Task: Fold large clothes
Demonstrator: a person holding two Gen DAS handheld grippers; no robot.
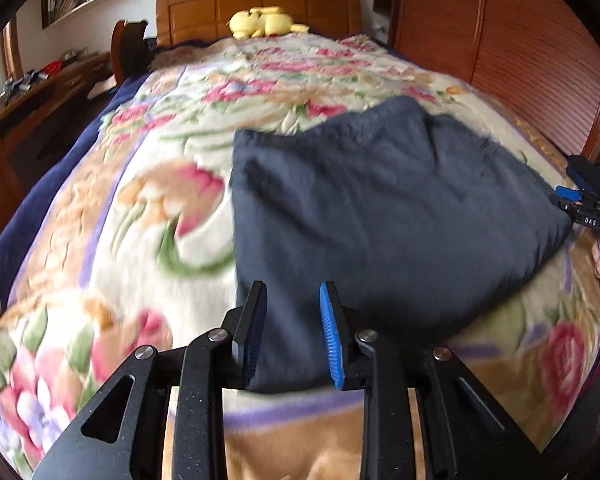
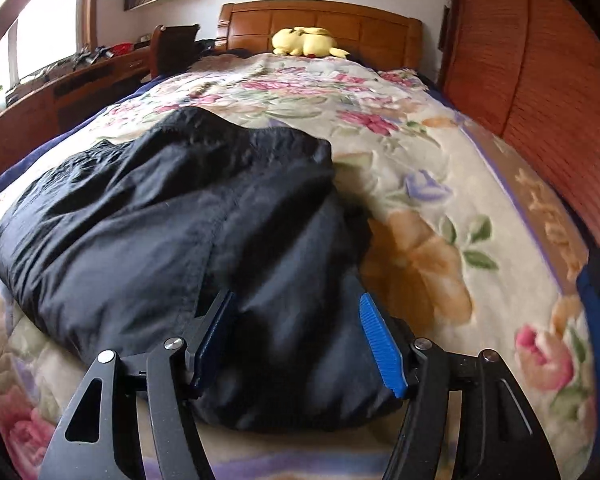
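Garment: a dark garment (image 1: 380,216) is laid on the floral blanket (image 1: 148,216) of the bed, already gathered into a rough, puffy bundle rather than spread flat.
Handling: it is judged soft, light and limp, with a slightly slick sheen in the right wrist view; sagging and sliding are to be expected, so two layers should be pinched together.
Where to take hold: the near corners and the hemmed edge are judged the best places, since loose cloth in the middle would only bunch.
Left tongs (image 1: 293,332): held apart, nothing clamped; the garment's near left corner is seen lying between the two fingers, and contact with the pads cannot be told.
Right tongs (image 2: 298,340): spread wide, nothing gripped; the near right end of the garment is straddled, with dark cloth filling the gap.
Relative position: the bundle is flanked at its near edge, one tool at each end.
Background: a yellow plush toy (image 1: 262,21) is seen by the headboard, well apart.
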